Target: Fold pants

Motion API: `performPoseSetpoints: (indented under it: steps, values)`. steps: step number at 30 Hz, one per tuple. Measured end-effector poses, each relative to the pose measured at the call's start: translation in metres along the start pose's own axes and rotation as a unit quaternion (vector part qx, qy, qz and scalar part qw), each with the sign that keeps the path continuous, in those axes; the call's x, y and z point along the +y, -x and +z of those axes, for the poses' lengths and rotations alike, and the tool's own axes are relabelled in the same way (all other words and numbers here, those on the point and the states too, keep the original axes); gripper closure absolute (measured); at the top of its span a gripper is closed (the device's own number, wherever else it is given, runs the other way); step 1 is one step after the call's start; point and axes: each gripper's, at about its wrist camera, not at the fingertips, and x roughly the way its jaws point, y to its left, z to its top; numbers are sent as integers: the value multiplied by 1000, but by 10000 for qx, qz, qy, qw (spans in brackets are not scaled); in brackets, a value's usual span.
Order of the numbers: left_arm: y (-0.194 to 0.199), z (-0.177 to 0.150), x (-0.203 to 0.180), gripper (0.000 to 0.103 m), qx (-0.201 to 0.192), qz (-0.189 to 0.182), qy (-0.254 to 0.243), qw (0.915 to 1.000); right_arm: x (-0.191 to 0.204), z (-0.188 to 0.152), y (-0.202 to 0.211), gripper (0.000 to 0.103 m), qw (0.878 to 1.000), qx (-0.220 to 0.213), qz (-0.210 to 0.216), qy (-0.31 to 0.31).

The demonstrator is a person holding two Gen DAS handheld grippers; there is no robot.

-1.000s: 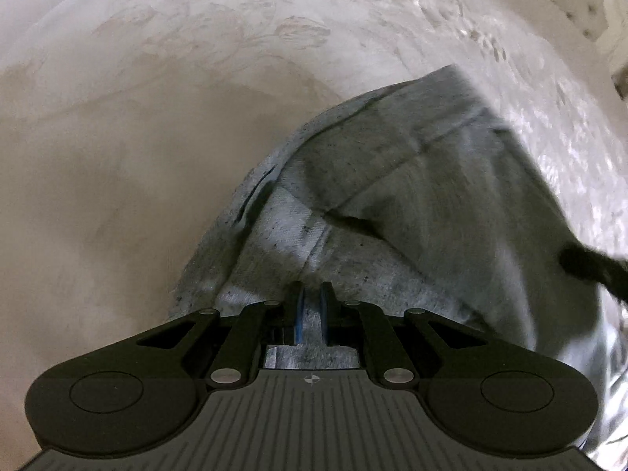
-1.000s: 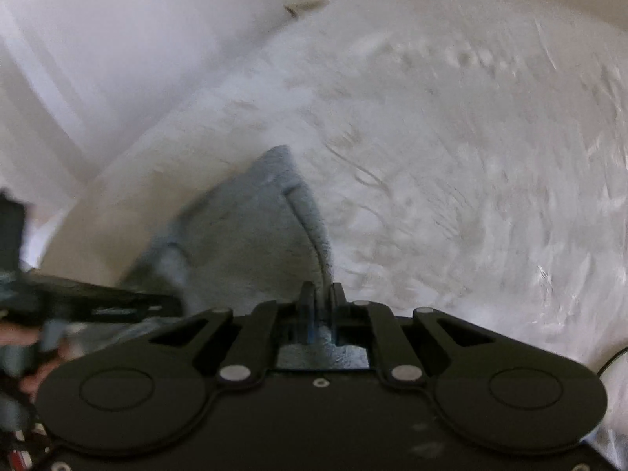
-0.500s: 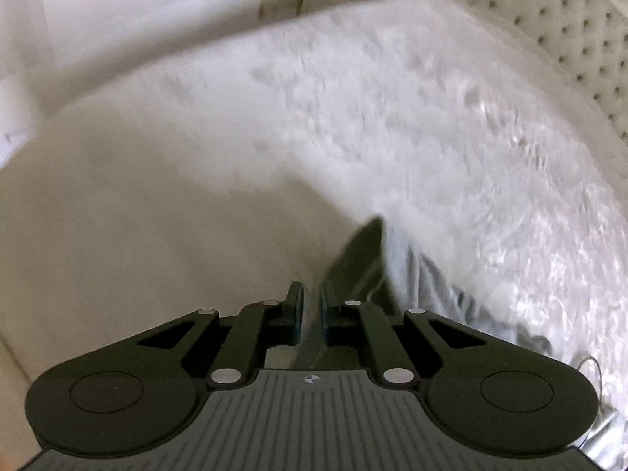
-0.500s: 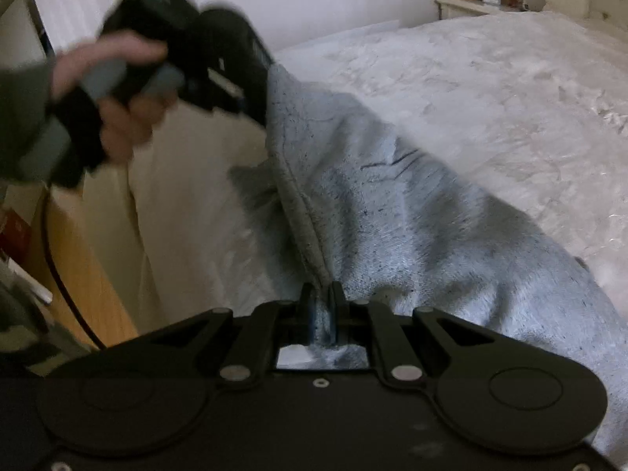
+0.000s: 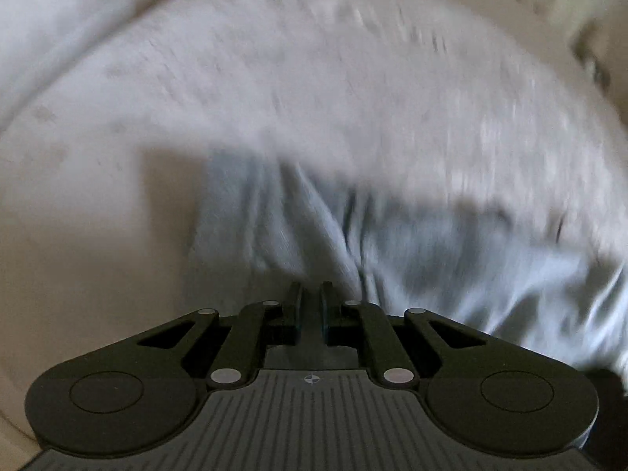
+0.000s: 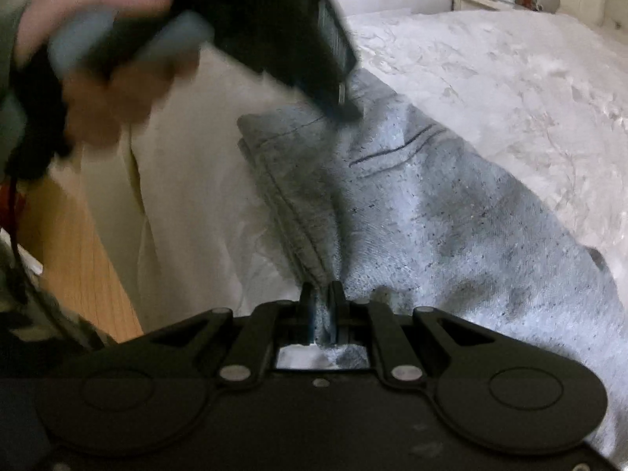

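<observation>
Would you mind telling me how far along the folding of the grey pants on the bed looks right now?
Partly done. The grey pants already show doubled layers at one edge. In hand: the right gripper is shut on the fabric, and the left gripper also pinches it. Left to do: lay them flat on the white bedspread, since they lie bunched and creased.

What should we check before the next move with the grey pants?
1. Right tool shut on the pants: ok, grey cloth sits between its fingers.
2. Left tool gripping the pants: cannot tell, its view is blurred, though the fingers are close together.
3. Pants lying flat on the bed: not ok, they are bunched near the left tool's end.
4. Pants clear of the bed's edge: cannot tell.
5. Room on the bed to lay them: ok, bare white cover beyond the pants.
</observation>
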Motion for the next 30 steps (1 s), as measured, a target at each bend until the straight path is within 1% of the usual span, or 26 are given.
performPoseSetpoints:
  steps: [2,3,4,6,7,8,10,11,14,16,17,19,21,24,25,26,28,30]
  values:
    - [-19,-14,0,93,387,211,-148,9989,-7,2,2,88,9999,3,-1,-130]
    - [-22,-19,2,93,468,231,-144,9985,-10,2,8,88,9997,-19,29,-238]
    - [-22,-22,5,93,455,223,-79,9987,-15,2,14,87,9993,-64,48,-360]
    - [-16,-23,6,93,470,233,-41,9986,-27,3,30,75,9977,-222,-78,-636]
    - [-14,-21,5,93,489,249,-46,9985,-35,3,40,66,9964,-325,-169,-769]
    - [-11,-20,4,93,482,265,-42,9985,-45,4,50,59,9942,-475,-256,-933]
    - [-2,-15,4,93,383,285,52,9988,-68,7,69,51,9882,-778,-510,-1218]
    - [5,-11,4,93,275,279,109,9992,-81,8,78,49,9842,-909,-706,-1348]
    - [21,1,-8,93,-141,265,108,9995,-123,13,85,49,9740,-1003,-1152,-1674]
    - [26,9,-14,93,-335,344,35,9988,-149,16,84,49,9676,-1081,-1259,-1903]
    - [26,11,-17,93,-338,395,38,9986,-165,18,80,49,9649,-1073,-1264,-2037]
    - [18,14,-17,93,-235,415,146,9988,-186,20,68,49,9649,-898,-1163,-2178]
    - [6,15,-17,93,-80,481,207,9986,-207,23,52,50,9685,-632,-1018,-2185]
    - [-7,0,-10,93,304,691,149,9970,-221,26,26,50,9728,-270,-865,-2133]
    - [-15,-7,-7,93,488,697,122,9963,-223,24,19,50,9741,-181,-832,-2092]
    - [-21,-14,-3,93,567,658,125,9961,-227,24,12,50,9752,-96,-803,-2062]
    - [-22,-22,0,93,471,616,107,9969,-228,23,-2,51,9756,75,-730,-2070]
    - [-21,-22,-2,93,482,637,81,9968,-226,21,-8,55,9766,205,-619,-2048]
